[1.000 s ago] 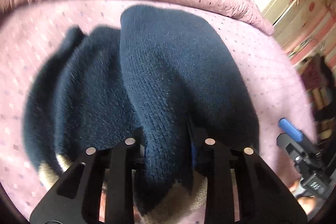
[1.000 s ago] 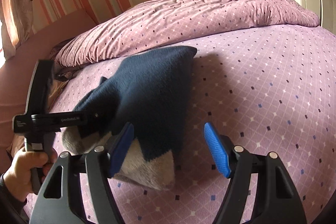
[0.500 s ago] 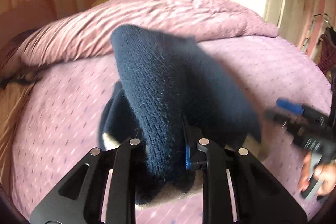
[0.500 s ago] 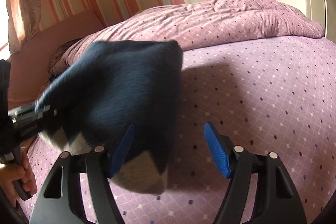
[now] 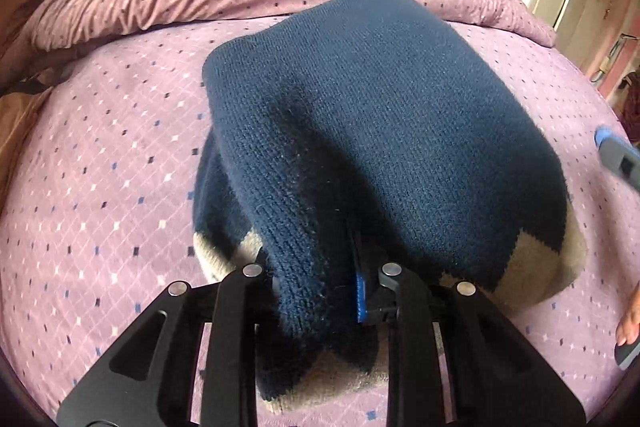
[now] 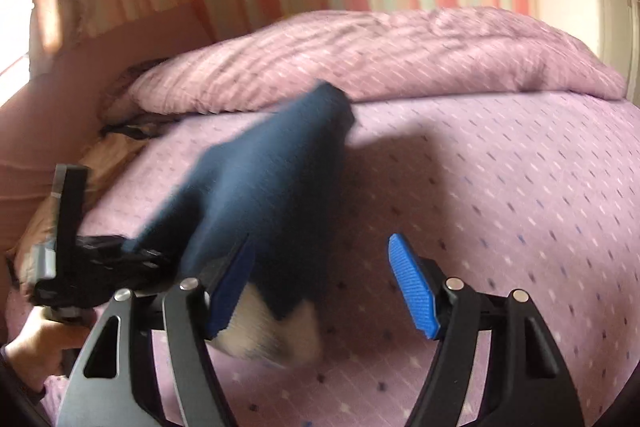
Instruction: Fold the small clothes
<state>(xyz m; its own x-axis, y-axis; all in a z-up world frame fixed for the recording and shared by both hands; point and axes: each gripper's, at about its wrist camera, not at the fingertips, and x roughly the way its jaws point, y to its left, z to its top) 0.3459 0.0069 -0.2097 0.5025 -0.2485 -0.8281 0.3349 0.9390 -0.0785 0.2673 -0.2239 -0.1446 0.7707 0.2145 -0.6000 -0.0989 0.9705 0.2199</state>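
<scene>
Navy knit garment (image 5: 384, 131) with beige hem pinched in left tongs (image 5: 320, 287), whose jaws just eased slightly wider around the fabric. Since a second ago it has swung further out across the purple bed (image 5: 100, 187). Right tongs (image 6: 320, 283) gape empty, unchanged, just beside it. Duvet (image 6: 400, 59) heaped behind.

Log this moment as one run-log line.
phase: folding | left tongs: shut on navy knit garment, jaws just shifting | right tongs: open, empty | garment: lifted over purple bed sheet
</scene>
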